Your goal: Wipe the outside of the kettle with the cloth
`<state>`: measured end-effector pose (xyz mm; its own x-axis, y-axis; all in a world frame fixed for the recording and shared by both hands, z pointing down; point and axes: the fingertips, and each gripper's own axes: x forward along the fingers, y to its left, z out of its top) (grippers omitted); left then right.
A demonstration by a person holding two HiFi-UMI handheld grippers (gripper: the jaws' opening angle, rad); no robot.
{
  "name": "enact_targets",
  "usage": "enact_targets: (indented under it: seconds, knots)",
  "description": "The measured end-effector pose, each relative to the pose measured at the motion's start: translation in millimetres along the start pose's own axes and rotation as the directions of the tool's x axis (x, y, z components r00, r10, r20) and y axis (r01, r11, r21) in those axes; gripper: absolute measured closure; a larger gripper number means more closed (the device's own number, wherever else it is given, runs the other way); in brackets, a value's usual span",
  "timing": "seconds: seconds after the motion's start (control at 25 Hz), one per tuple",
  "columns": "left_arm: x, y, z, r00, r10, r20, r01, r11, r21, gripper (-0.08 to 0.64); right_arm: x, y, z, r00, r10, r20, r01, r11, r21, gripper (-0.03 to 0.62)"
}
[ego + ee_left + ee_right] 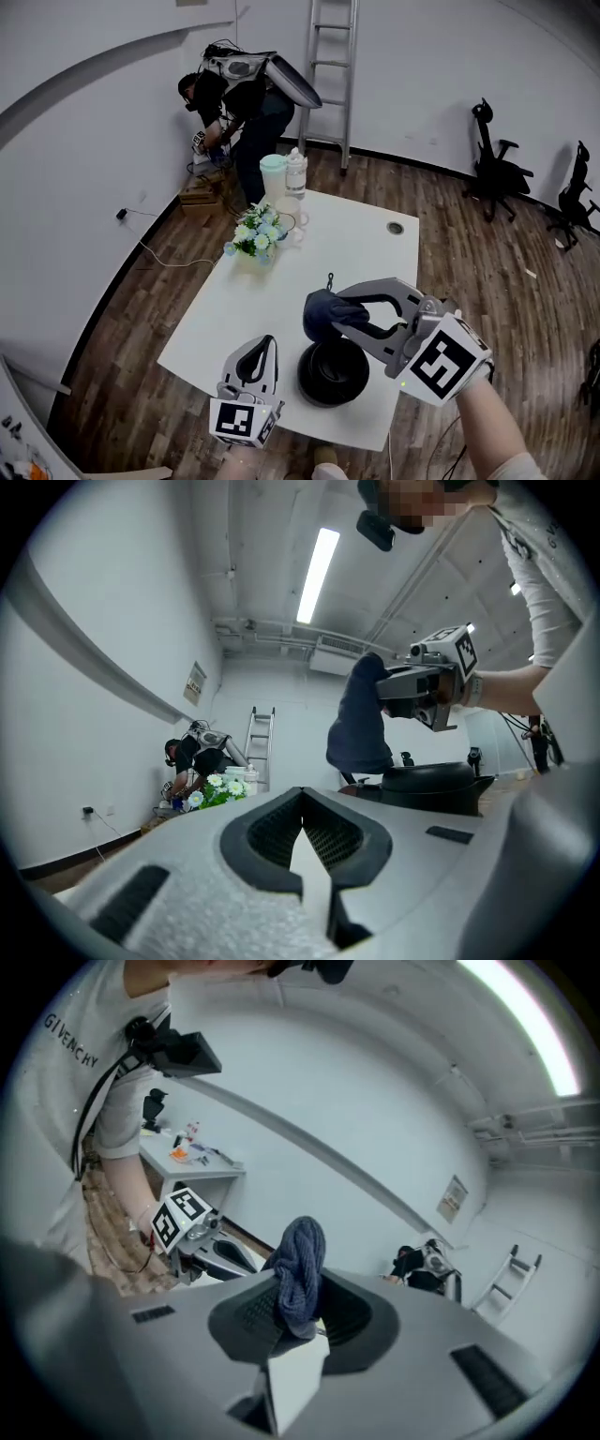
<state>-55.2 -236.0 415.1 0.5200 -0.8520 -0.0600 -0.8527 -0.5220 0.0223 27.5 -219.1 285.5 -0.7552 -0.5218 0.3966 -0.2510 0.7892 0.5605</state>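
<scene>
A black kettle (333,371) stands near the front edge of the white table (328,253). My right gripper (339,317) is shut on a dark blue cloth (325,314), held just above the kettle's far rim. The cloth (300,1269) sticks up bunched between the jaws in the right gripper view. My left gripper (260,352) rests left of the kettle, jaws shut with nothing between them. In the left gripper view the cloth (361,719) hangs above the kettle (436,785).
A bunch of flowers (258,234) and two jugs (284,176) stand at the table's far end. A person (239,103) bends over by the wall near a ladder (328,66). Two office chairs (497,169) stand at the right.
</scene>
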Motion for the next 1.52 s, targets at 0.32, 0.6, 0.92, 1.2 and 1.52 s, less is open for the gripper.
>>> enact_targets:
  seconds: [0.32, 0.6, 0.92, 1.2, 1.52]
  knots:
    - [-12.0, -16.6, -17.6, 1.000, -0.009, -0.011, 0.009, 0.999, -0.042, 0.554, 79.9, 109.1, -26.8, 0.822, 0.418, -0.386, -0.505, 0.849, -0.157, 0.529]
    - [-39.9, -6.7, -76.2, 0.994, 0.021, -0.111, -0.026, 0.999, -0.048, 0.554, 103.4, 154.6, -49.7, 0.642, 0.540, -0.545, -0.681, 0.728, -0.080, 0.529]
    - [-82.1, 6.4, -103.3, 0.982, 0.084, -0.170, -0.098, 0.992, -0.078, 0.554, 118.2, 209.3, -70.0, 0.403, 0.560, -0.724, -0.854, 0.515, -0.077, 0.529]
    - [-95.9, 17.1, -89.2, 0.985, 0.100, -0.138, -0.113, 0.990, -0.089, 0.554, 121.2, 180.6, -24.6, 0.642, 0.555, -0.529, -0.697, 0.709, -0.101, 0.529]
    - [-68.8, -10.0, -14.7, 1.000, -0.001, -0.005, 0.001, 0.993, -0.118, 0.554, 43.8, 95.1, 14.0, 0.949, -0.019, -0.315, -0.049, 0.977, -0.208, 0.529]
